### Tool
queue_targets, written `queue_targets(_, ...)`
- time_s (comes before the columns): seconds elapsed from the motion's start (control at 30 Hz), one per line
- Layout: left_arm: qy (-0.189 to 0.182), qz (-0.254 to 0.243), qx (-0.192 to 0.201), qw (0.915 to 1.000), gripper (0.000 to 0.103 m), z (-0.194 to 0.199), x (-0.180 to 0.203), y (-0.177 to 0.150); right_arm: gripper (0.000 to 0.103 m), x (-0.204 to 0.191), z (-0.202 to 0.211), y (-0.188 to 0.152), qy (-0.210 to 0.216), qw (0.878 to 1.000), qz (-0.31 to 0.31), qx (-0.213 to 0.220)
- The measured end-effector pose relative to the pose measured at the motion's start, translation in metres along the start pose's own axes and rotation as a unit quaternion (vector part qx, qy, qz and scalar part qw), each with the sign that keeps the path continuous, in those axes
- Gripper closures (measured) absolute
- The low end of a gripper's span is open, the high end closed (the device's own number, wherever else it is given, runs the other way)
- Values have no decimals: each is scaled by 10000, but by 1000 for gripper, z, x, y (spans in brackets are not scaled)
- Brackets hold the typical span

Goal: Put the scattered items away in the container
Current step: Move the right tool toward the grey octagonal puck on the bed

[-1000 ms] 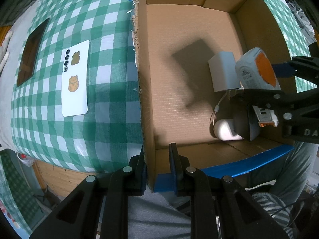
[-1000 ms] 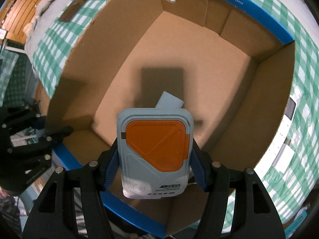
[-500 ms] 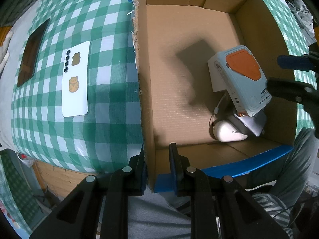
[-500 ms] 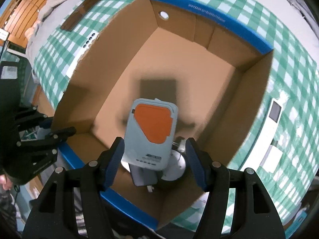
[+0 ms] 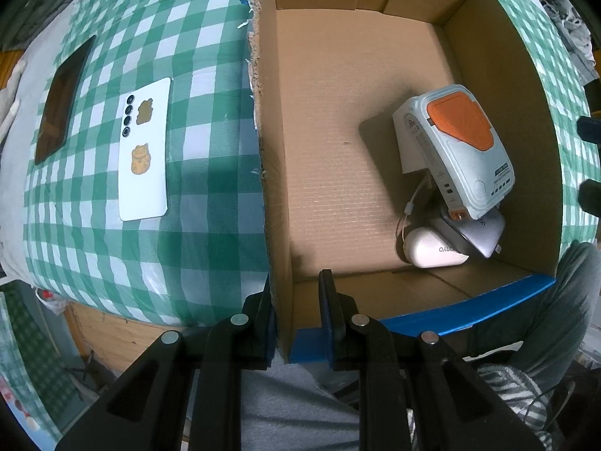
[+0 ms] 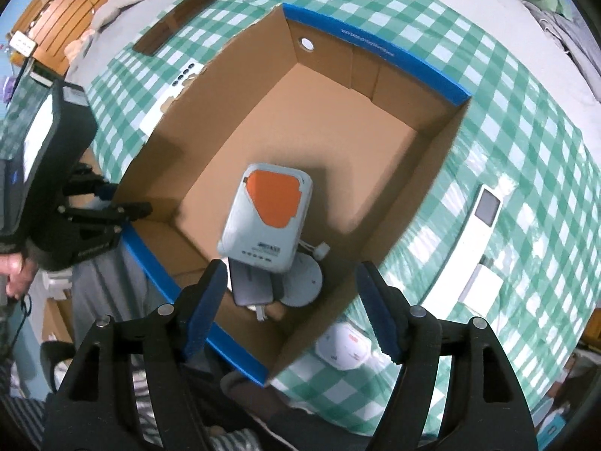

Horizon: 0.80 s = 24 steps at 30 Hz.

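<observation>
The brown cardboard box (image 5: 499,75) with blue-taped rims stands on the green checked cloth. My left gripper (image 5: 295,312) is shut on the box's near-left wall, one finger on each side. An orange-and-pale-blue power bank (image 6: 268,218) lies tilted inside the box (image 6: 210,131), resting on a grey device (image 5: 477,229) and a white charger (image 5: 432,251). My right gripper (image 6: 291,282) hangs above it, jaws opening, with nothing touching its pads. A white phone (image 5: 144,150) with cat stickers lies left of the box.
A dark tablet (image 5: 64,97) lies at the far left on the cloth. Right of the box are a white remote (image 6: 484,240) and a white round item (image 6: 345,345). A person's grey-trousered legs are below the box's near edge.
My right gripper let go of the power bank and rose away from it. The power bank now lies in the box on the other items. The left gripper has not moved.
</observation>
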<state>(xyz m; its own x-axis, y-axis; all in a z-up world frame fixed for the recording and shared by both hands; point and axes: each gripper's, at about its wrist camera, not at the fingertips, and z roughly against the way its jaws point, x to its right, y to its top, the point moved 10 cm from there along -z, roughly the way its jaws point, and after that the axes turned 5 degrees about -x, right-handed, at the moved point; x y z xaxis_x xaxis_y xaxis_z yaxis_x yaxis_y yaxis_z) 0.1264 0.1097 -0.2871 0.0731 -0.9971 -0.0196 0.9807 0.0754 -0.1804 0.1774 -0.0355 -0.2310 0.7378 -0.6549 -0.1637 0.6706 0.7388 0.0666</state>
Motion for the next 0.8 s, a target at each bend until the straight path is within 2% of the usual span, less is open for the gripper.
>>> queue_targets(0.47, 39, -9, -6, 10000, 85, 0, -1, 0, 29, 30, 19, -44, -67, 9999, 138, 25)
queue_targets(0.6, 41, -2, -5, 10000, 85, 0, 1, -1, 29, 45, 8, -63, -129, 9995, 251, -127)
queue_targets(0.8, 46, -5, -6, 10000, 85, 0, 1, -1, 29, 46, -27, -90, -59, 9976, 594, -349)
